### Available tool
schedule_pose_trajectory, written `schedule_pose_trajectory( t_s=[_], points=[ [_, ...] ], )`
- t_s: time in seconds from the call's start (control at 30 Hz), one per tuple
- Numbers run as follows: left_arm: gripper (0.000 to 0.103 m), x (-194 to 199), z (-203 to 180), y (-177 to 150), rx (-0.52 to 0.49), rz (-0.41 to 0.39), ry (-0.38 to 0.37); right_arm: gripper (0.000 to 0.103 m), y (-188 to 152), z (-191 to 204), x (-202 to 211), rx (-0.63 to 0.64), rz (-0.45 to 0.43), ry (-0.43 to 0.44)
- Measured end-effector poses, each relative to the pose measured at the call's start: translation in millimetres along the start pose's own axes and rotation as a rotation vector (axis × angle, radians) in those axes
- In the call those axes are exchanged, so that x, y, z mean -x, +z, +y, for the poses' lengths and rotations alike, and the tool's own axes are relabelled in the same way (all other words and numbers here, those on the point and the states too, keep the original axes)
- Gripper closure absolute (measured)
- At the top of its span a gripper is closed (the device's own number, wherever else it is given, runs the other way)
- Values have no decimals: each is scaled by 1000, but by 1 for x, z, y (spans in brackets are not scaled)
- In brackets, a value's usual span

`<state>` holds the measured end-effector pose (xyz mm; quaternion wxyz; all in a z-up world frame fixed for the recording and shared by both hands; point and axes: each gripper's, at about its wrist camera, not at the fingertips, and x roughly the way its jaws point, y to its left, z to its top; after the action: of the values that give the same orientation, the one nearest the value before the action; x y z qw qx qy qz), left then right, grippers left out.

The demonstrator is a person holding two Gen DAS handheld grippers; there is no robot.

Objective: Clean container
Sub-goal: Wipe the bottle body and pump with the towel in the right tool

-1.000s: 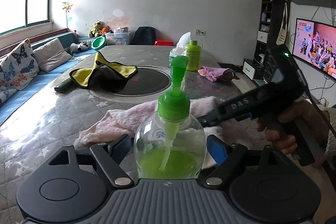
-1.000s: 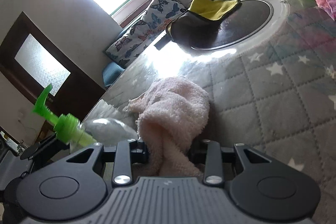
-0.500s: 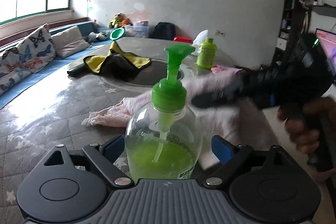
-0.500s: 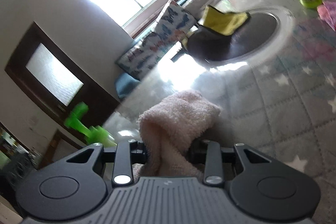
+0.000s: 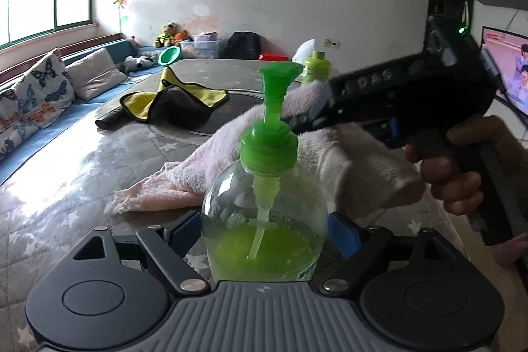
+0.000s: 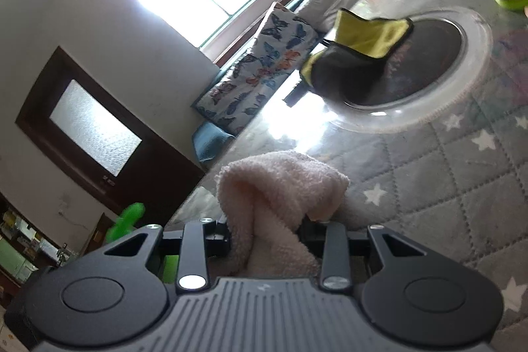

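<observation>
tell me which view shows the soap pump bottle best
The left wrist view: the soap pump bottle sits whole and centred between the left tongs. The right wrist view catches only its green pump at the edge.

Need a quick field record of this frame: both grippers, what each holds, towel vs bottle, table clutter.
left gripper: shut on pump bottle, upright, green liquid in lower part
right gripper: shut on pink towel
towel vs bottle: towel raised just behind the bottle; contact cannot be told
towel tail: trails down to the table
clutter: yellow-black cloth, green bottle at far end
</observation>
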<state>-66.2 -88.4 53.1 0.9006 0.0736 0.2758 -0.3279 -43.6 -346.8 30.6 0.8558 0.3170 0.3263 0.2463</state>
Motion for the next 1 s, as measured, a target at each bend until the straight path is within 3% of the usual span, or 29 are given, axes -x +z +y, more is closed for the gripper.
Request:
schedule_pose_trajectory(
  t_s=[0.3,0.47,0.63,0.83,1.0],
  points=[
    [17,-1,-3,-1,-8,9,8,70,-22,-25,-8,10,61,-104],
    [13,-5,-3,2,-1,22,2,70,-24,-22,1,7,52,-99],
    [0,-6,-3,4,7,9,-9,70,-11,-7,14,14,9,-48],
    [0,-2,-2,8,6,-18,-21,70,8,21,21,57,-34,35],
    [0,-4,-7,9,-25,-18,0,70,8,23,1,73,-5,21]
  ],
)
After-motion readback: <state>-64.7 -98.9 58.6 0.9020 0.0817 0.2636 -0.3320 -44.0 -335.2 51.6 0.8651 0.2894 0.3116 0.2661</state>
